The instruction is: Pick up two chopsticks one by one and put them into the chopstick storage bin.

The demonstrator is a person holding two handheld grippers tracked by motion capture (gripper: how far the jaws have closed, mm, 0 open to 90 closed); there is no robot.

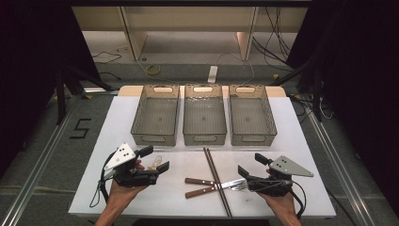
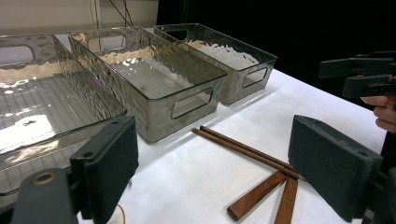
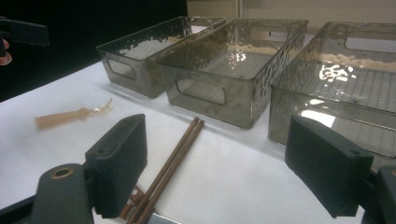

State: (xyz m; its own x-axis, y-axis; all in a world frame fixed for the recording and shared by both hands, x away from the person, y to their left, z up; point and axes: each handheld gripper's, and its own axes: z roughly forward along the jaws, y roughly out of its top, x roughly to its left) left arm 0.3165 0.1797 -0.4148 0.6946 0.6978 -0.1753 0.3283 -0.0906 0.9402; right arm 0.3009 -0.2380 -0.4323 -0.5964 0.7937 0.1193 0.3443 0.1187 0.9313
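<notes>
work in hand: sorting cutlery off the white worktop (image 1: 141, 197) into three clear bins, as it looks
progress: by my reading nothing is sorted yet; the left bin (image 1: 156, 136), middle bin (image 1: 204, 137) and right bin (image 1: 252, 136) all look empty
left to do: every piece is yet to be lifted and dropped in a bin
left claw (image 1: 157, 159): spread wide, nothing between the jaws, held low over the worktop's near left
right claw (image 1: 251, 165): spread wide, pinching nothing, low over the near right
chopsticks (image 1: 217, 181): a dark pair lying together, running from just before the middle bin toward the near edge, between the two claws
wooden-handled knife and fork (image 1: 203, 187): crossing under the chopsticks; their metal ends lie just beside the right claw's near jaw
pale plastic fork (image 3: 70, 116): on the worktop close by the left claw, partly hidden behind it in the high view
nearest pick: judged, the right claw is nearest the metal pieces, the left nearest the plastic fork
</notes>
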